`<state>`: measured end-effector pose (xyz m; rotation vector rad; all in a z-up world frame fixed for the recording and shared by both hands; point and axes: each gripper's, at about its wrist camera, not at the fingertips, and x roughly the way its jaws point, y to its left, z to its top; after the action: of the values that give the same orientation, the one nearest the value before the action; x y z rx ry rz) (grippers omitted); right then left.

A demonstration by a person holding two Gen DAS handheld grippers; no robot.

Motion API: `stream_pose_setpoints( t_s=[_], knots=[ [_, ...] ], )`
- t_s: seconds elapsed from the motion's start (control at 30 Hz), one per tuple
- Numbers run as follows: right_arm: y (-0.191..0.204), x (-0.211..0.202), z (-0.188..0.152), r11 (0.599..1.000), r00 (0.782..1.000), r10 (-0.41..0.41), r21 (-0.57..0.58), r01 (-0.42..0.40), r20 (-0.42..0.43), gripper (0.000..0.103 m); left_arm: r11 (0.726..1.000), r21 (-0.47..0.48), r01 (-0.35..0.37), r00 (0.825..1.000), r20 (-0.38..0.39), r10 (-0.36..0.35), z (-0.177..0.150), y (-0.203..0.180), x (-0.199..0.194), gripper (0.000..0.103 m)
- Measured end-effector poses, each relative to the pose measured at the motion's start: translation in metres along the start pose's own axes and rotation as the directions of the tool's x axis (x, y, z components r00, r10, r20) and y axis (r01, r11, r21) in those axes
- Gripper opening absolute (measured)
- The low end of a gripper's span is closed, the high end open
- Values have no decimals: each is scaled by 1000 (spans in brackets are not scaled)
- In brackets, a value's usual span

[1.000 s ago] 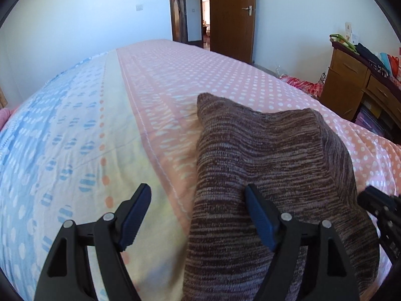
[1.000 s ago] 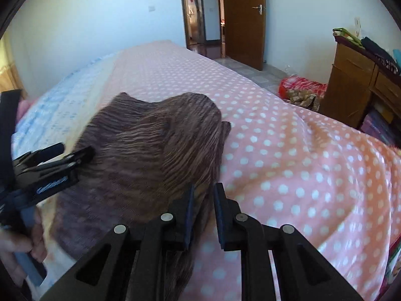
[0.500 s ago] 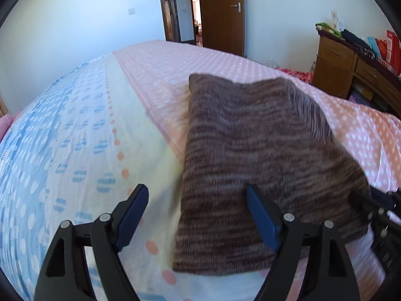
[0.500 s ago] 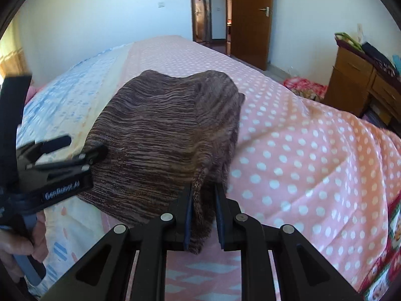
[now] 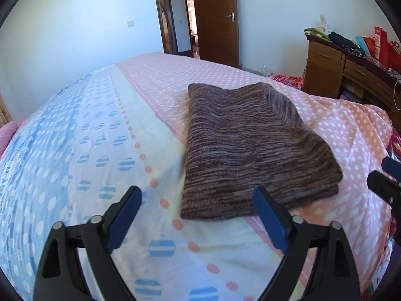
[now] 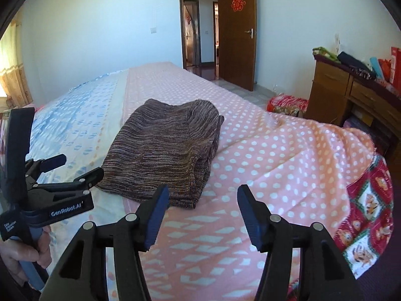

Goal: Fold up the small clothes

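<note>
A brown striped knit garment lies folded in a rough rectangle on the bed; it also shows in the right wrist view. My left gripper is open and empty, just in front of the garment's near edge. My right gripper is open and empty, a little in front of the garment's near right corner. The left gripper also shows at the left of the right wrist view, close to the garment's near left corner.
The bed sheet is blue and cream on the left and pink with white dots on the right. A wooden dresser with clutter on top stands at the right. An open brown door is at the back.
My right gripper has let go of the garment's fold and opened. Both grippers have pulled back toward me. The garment now lies flat and folded on the bed.
</note>
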<state>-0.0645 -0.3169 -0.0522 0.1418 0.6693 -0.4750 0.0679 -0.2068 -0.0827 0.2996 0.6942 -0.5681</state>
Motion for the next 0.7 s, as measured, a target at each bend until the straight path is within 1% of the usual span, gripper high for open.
stream_pose_setpoints(
  t_s=[0.07, 0.17, 0.23, 0.27, 0.43, 0.5, 0.53, 0.63, 0.7],
  knots=[
    [0, -11, 1, 1000, 1000, 1, 1, -1, 18, 58, 1000, 3, 7, 1000, 27, -7, -2, -1, -14, 103],
    [4, -32, 1, 999, 999, -19, -28, 20, 49, 59, 1000, 1, 21, 998, 60, -21, -2, -2, -37, 103],
    [8, -45, 1, 998, 997, -32, -51, 36, 73, 63, 1000, 2, 25, 996, 82, -25, -2, -3, -52, 103],
    [10, -51, 1, 998, 996, -31, -59, 36, 84, 65, 1000, 2, 22, 995, 96, -22, -1, -4, -59, 103],
    [18, -84, 4, 996, 987, -16, -88, 30, 160, 66, 1000, -3, 1, 986, 166, -1, 2, -4, -98, 103],
    [18, -98, 7, 997, 980, 0, -77, 16, 198, 66, 1000, -7, -8, 981, 192, 9, 3, -4, -112, 103],
    [18, -106, 9, 997, 975, 7, -70, 9, 222, 68, 1000, -16, -16, 978, 208, 19, 4, -4, -121, 103],
    [19, -124, 13, 998, 958, 14, -60, 4, 285, 75, 998, -53, -32, 962, 269, 45, 4, 0, -144, 103],
    [21, -135, 16, 998, 948, 16, -56, 2, 319, 76, 997, -64, -38, 952, 301, 56, 5, 1, -158, 103]
  ],
)
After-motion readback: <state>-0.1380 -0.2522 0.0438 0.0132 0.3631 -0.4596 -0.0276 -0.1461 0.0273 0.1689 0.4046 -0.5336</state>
